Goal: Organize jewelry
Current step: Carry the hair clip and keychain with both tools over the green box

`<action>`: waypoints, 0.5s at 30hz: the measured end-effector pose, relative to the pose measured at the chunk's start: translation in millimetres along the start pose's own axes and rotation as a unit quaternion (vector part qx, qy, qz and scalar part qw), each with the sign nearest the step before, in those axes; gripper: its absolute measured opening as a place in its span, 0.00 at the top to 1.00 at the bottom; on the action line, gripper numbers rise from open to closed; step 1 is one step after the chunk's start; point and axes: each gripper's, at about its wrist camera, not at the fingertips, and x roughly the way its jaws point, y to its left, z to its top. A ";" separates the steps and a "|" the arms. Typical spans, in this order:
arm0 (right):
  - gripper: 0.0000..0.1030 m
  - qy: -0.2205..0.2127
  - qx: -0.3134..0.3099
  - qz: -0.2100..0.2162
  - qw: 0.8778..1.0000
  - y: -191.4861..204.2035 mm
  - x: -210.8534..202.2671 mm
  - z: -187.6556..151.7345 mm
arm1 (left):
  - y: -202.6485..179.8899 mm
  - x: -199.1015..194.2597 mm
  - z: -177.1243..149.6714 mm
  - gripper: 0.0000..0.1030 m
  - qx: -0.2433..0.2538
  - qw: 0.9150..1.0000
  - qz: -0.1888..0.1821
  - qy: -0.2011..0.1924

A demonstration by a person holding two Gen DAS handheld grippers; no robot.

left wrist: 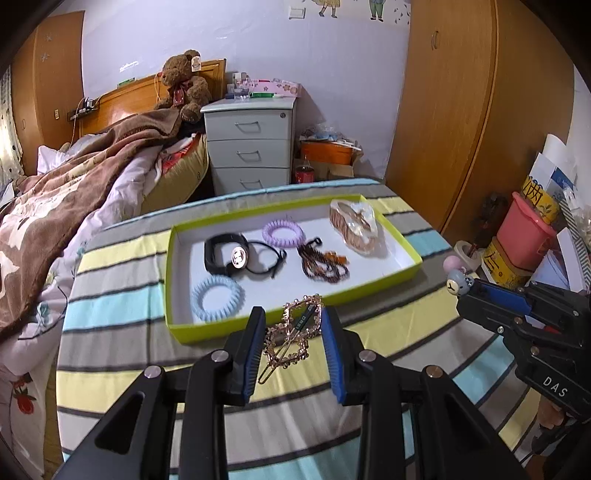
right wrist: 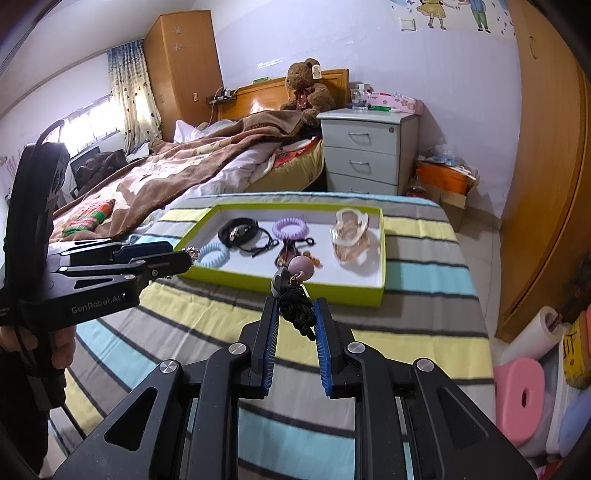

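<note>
Left tool (left wrist: 293, 325) grasps a gold hair clip (left wrist: 291, 332); right tool (right wrist: 295, 314) apparently clamps a black cord charm (right wrist: 297, 306).

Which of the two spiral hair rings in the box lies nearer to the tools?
The light blue spiral hair ring, at the near corner; the purple one lies farther back.

We find ourselves in a lived-in home bedroom. In the upper left of the left wrist view we see an unmade bed (left wrist: 92, 177) with a brown blanket (left wrist: 74, 192) and a teddy bear (left wrist: 184, 85) against its wooden headboard (left wrist: 129, 96), and a grey three-drawer nightstand (left wrist: 251, 144) at the upper centre. Tall wooden wardrobes (left wrist: 461, 110) fill the right side, children's wall stickers (right wrist: 454, 14) line the top edge of the right wrist view, and patterned curtains (right wrist: 133, 96) hang by a window at its upper left.
</note>
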 end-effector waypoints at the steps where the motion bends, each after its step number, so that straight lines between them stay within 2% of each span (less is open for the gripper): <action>1: 0.81 -0.002 -0.001 -0.001 1.000 0.2 1.2 3.7 | 1.7 0.5 2.9 0.69 0.001 1.000 0.000 -0.001; 9: 0.80 -0.009 -0.011 -0.003 1.000 0.0 18.4 28.6 | 20.3 17.8 29.3 0.68 -0.017 1.000 0.000 -0.003; 15: 0.81 0.004 -0.010 0.001 1.000 -8.0 43.7 45.3 | 30.6 34.2 43.8 0.68 -0.026 1.000 -0.006 -0.001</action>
